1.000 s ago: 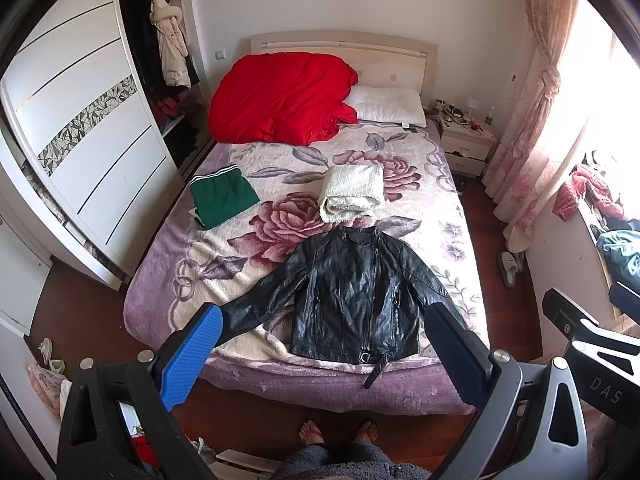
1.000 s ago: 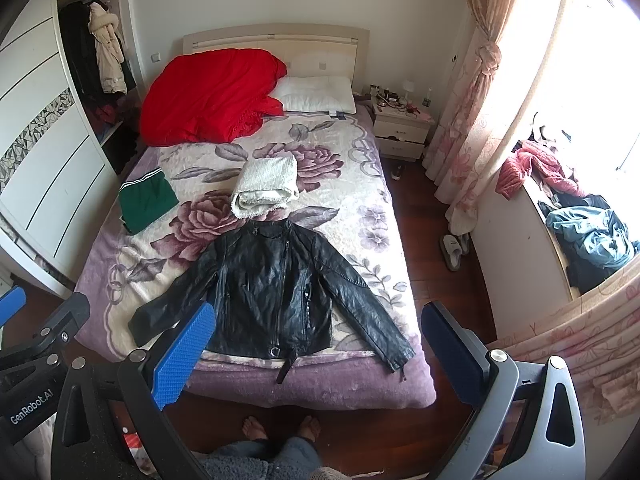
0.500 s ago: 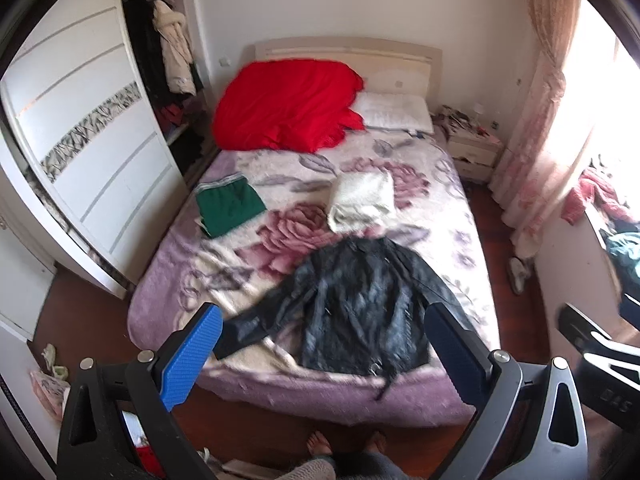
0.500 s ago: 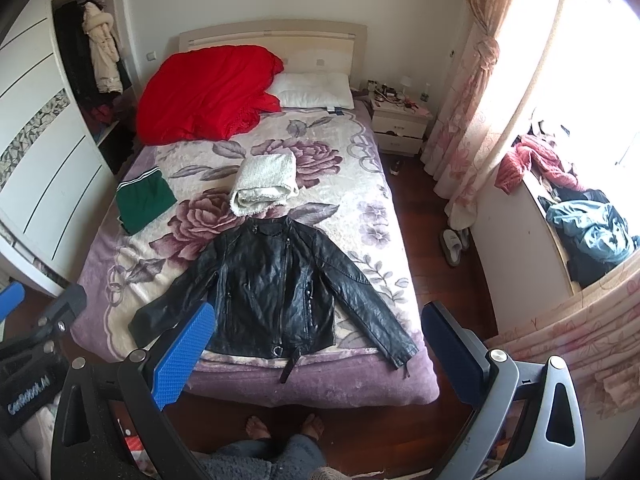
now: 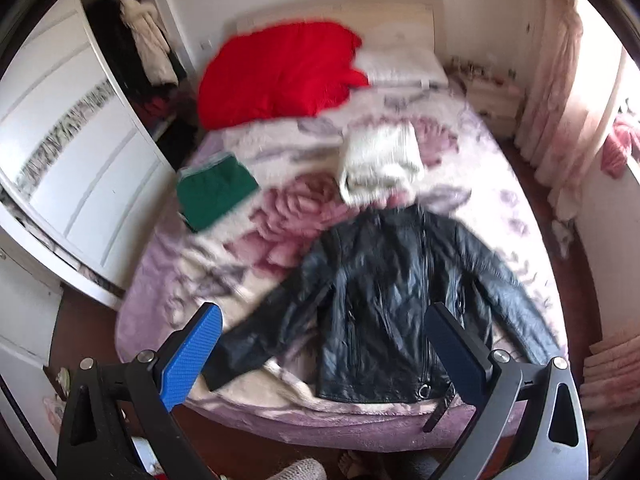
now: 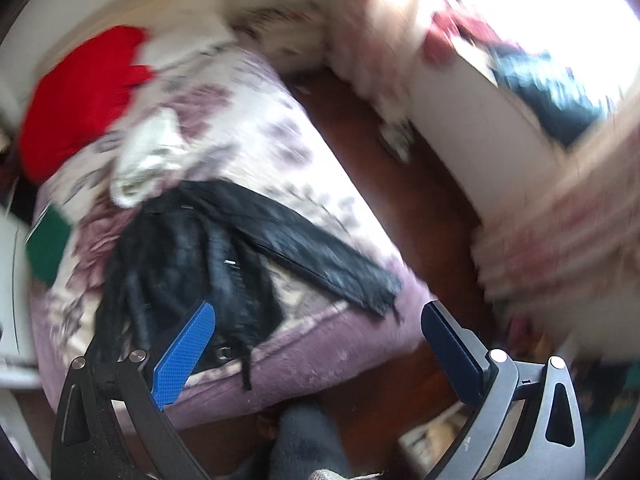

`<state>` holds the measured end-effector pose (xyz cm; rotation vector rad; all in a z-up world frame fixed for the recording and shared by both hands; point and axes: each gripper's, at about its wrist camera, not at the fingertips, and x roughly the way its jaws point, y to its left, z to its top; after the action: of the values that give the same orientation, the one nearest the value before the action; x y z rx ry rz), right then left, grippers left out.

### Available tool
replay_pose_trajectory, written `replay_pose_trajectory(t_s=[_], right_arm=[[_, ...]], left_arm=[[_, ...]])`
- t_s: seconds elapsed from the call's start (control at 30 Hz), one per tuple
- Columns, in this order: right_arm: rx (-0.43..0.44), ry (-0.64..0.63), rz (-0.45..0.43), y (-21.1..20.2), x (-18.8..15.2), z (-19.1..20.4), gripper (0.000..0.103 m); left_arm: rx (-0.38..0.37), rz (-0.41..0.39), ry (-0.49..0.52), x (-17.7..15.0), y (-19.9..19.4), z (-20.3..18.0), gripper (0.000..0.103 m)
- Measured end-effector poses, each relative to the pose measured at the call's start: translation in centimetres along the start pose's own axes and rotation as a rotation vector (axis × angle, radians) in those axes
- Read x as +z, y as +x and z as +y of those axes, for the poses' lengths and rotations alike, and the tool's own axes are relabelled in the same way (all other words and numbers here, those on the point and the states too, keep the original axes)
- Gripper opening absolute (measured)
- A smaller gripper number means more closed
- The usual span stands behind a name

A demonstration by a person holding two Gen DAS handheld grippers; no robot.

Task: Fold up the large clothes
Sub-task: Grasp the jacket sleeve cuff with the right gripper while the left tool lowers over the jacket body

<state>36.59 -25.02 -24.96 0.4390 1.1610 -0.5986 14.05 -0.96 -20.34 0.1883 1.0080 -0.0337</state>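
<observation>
Spread flat on the near end of the bed (image 5: 168, 264), sleeves out: black leather jacket (image 5: 392, 292), filling the lower centre of the left view, hem toward the frame bottom. Just above the left gripper (image 5: 320, 344), jaws wide apart and empty, framing the jacket's body. In the blurred right view, right gripper (image 6: 318, 336) equally wide, empty, with the sleeve (image 6: 320, 256) above the gap.

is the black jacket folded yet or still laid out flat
Spread, not folded. The black jacket lies front up on the bed with both sleeves angled out from the body, hem near the foot edge.
</observation>
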Motion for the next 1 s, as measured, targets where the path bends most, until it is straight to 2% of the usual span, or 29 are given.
replay_pose_trajectory(t_s=[0.07,0.13,0.17,0.2,0.27,0.33,0.37,0.47,0.57,0.6,0.67,0.73,0.77,0.8,0.87,1.0], right_arm=[[-0.026,0.101,0.071,6.2,-0.3,-3.8,0.102],[-0.032,0.215,0.148,13.2,-0.6,-8.4,0.082],[-0.038,0.259,0.192,16.2,-0.8,-10.2,0.057],[-0.045,0.294,0.233,18.8,-1.3,-11.9,0.053],[-0.008,0.401,0.295,25.6,-2.4,-15.7,0.053],[0.009,0.47,0.312,31.0,-3.3,-18.4,0.059],[0.028,0.497,0.328,33.7,-3.9,-19.4,0.066],[0.094,0.6,0.395,42.5,-5.7,-21.7,0.068],[0.156,0.641,0.422,48.5,-7.0,-22.2,0.068],[0.184,0.655,0.421,49.6,-7.2,-22.2,0.076],[0.194,0.664,0.408,50.7,-7.2,-21.9,0.078],[0.204,0.623,0.366,50.3,-7.0,-21.1,0.063],[0.195,0.575,0.349,49.9,-6.7,-20.5,0.036],[0.174,0.538,0.331,49.4,-6.4,-20.2,0.017],[0.19,0.527,0.288,48.0,-5.9,-20.5,0.011],[0.143,0.514,0.181,46.7,-3.7,-22.1,0.01]], left_arm=[[0.02,0.039,0.004,-0.8,4.0,-1.5,0.103],[-0.005,0.081,0.016,-1.5,7.4,-2.9,0.103],[-0.006,0.106,0.031,-1.9,9.2,-3.8,0.103],[0.003,0.137,0.049,-2.5,11.6,-4.9,0.103],[0.006,0.173,0.072,-3.8,15.0,-6.3,0.103],[0.015,0.233,0.092,-5.1,18.9,-7.6,0.103],[0.019,0.261,0.1,-5.8,20.8,-8.2,0.103],[0.048,0.31,0.128,-7.3,25.5,-9.6,0.103],[0.089,0.336,0.157,-8.4,29.0,-10.5,0.103],[0.093,0.344,0.158,-8.8,30.0,-10.8,0.103],[0.103,0.345,0.167,-8.9,31.3,-11.5,0.103],[0.101,0.342,0.177,-9.0,32.4,-12.2,0.103],[0.103,0.345,0.183,-9.0,32.9,-12.6,0.103],[0.102,0.349,0.187,-9.1,33.2,-13.0,0.103],[0.091,0.359,0.197,-9.1,33.7,-13.9,0.103],[0.07,0.348,0.209,-9.4,34.0,-15.6,0.103]])
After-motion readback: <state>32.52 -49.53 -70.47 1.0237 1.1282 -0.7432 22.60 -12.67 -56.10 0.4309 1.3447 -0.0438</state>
